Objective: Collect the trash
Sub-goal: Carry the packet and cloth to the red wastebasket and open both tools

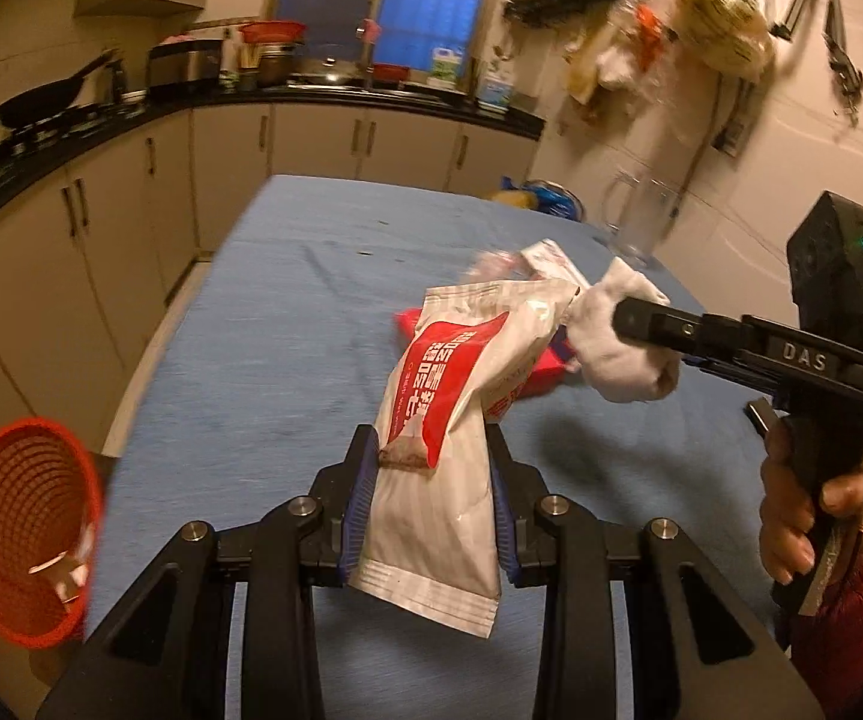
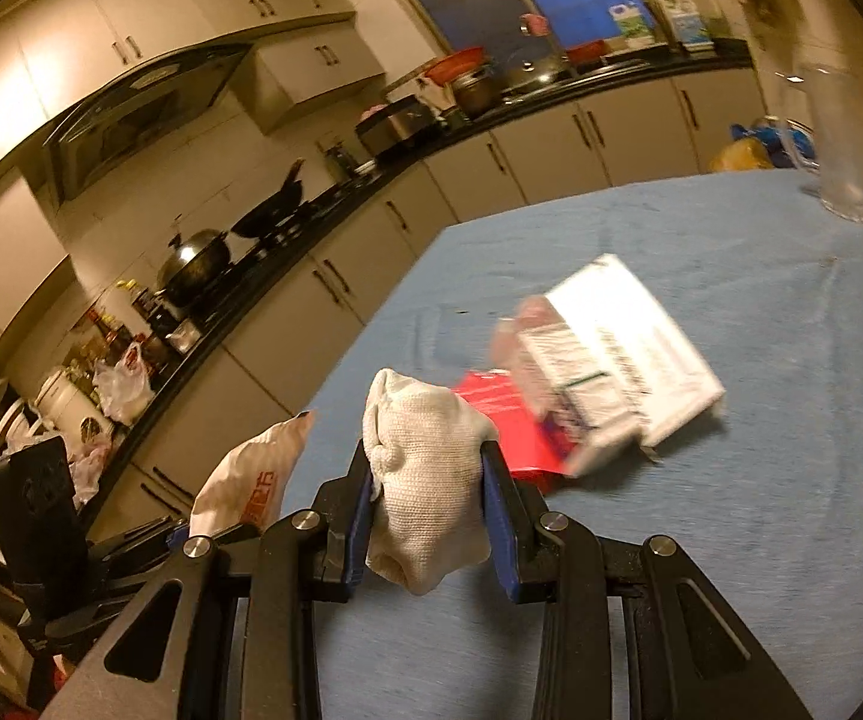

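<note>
White-and-red foil of the snack pouch sits clenched in the left claw, low centre of the left wrist view; the blue pads press both long edges near its middle, top end pointing up and away, lifted off the table. Right claw is clenched on a white knitted rag, bunched into a lump, low centre of its own view.

Just beyond the rag, mid frame, more trash lies on the blue table: a red wrapper w/ a white printed pouch partly over it, both blurred. A red mesh basket shows at lower left of the left view, off the table edge; probably the bin, but I cannot be sure.

Handling, my judgement: the pouch is light, thin, crinkly and a bit slippery, so a grip across the flat middle is OK, not the sealed corner. Rag is soft, no slip risk. Flat wrappers need pinching at a raised edge.
</note>
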{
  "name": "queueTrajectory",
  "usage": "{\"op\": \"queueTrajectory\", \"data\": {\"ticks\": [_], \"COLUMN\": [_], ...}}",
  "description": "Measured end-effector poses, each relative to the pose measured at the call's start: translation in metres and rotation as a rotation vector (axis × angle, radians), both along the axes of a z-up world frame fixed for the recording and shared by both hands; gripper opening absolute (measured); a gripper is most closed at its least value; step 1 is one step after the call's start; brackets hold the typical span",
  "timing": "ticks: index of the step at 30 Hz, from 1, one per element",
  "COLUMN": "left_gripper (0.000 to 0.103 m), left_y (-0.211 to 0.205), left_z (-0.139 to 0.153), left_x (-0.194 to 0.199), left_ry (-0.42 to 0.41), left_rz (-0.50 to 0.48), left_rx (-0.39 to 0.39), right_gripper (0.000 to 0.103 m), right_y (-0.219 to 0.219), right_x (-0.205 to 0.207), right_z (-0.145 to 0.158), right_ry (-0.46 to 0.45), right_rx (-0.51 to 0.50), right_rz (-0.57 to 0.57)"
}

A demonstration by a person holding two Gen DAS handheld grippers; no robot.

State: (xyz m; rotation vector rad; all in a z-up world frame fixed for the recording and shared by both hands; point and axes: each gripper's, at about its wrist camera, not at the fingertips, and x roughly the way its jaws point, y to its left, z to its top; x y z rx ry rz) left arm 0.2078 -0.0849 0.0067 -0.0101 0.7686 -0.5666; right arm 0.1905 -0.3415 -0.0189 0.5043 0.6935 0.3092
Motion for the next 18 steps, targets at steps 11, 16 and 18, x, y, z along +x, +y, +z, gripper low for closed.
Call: {"op": "queueTrajectory", "data": {"ticks": [11, 16, 18], "left_gripper": [0.033, 0.033, 0.033], "left_y": [0.092, 0.143, 0.163], "left_z": [0.006, 0.008, 0.007], "left_x": [0.008, 0.008, 0.007], "left_ry": [-0.009, -0.015, -0.018], "left_rz": [0.144, 0.226, 0.258], "left_rx": [-0.050, -0.073, -0.076], "right_gripper": [0.036, 0.036, 0.036], "right_y": [0.090, 0.136, 0.156], "right_x": [0.030, 0.042, 0.047], "right_z": [0.005, 0.006, 0.005], "right_ry": [0.015, 0.028, 0.039], "right_rx": [-0.014, -0.010, -0.005], "right_rz": [0.151, 0.222, 0.257]}}
